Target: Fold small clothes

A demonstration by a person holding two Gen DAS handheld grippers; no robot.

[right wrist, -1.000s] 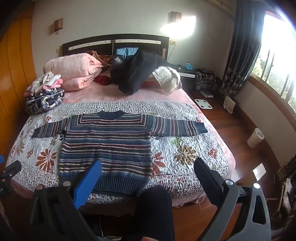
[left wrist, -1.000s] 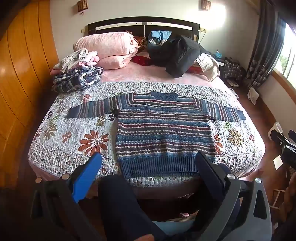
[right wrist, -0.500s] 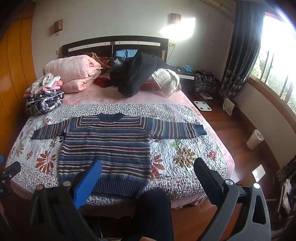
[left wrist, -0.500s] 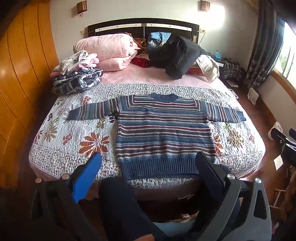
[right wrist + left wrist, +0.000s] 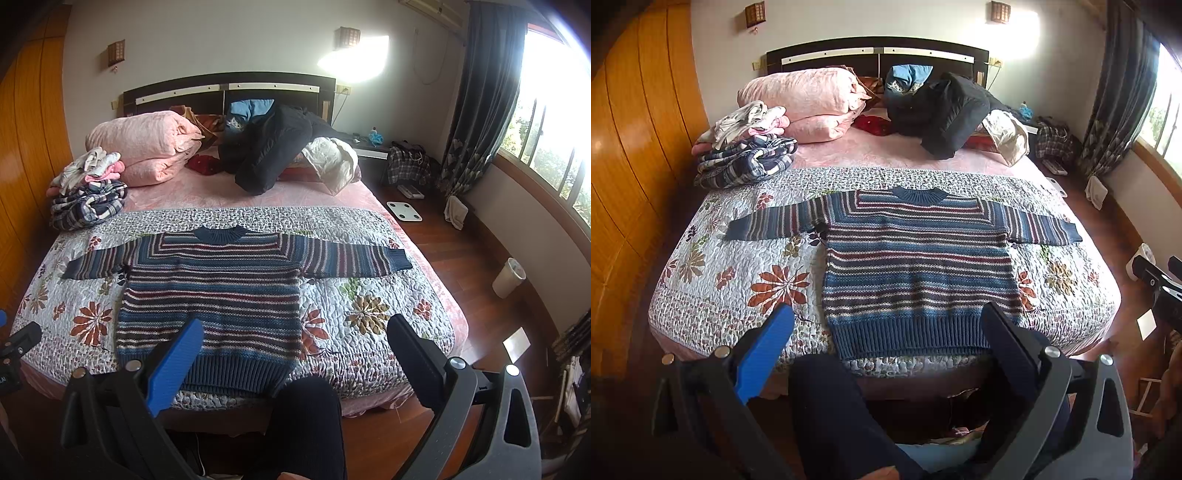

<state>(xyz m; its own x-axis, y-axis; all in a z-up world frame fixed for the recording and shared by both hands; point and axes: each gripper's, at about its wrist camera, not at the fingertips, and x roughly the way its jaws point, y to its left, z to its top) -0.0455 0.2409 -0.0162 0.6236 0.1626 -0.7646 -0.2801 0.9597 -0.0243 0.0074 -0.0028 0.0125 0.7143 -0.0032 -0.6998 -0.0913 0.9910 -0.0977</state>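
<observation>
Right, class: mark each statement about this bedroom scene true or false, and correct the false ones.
1. The striped sweater lies flat on the floral quilt with both sleeves spread out. True.
2. The left gripper is shut on the sweater's hem. False: its fingers are open and hold nothing.
3. A pile of clothes sits beside the pink pillows. True.
4. The right gripper is pinching a sleeve. False: it is open and empty.
5. The black jacket covers the sweater. False: it lies near the headboard, apart.
</observation>
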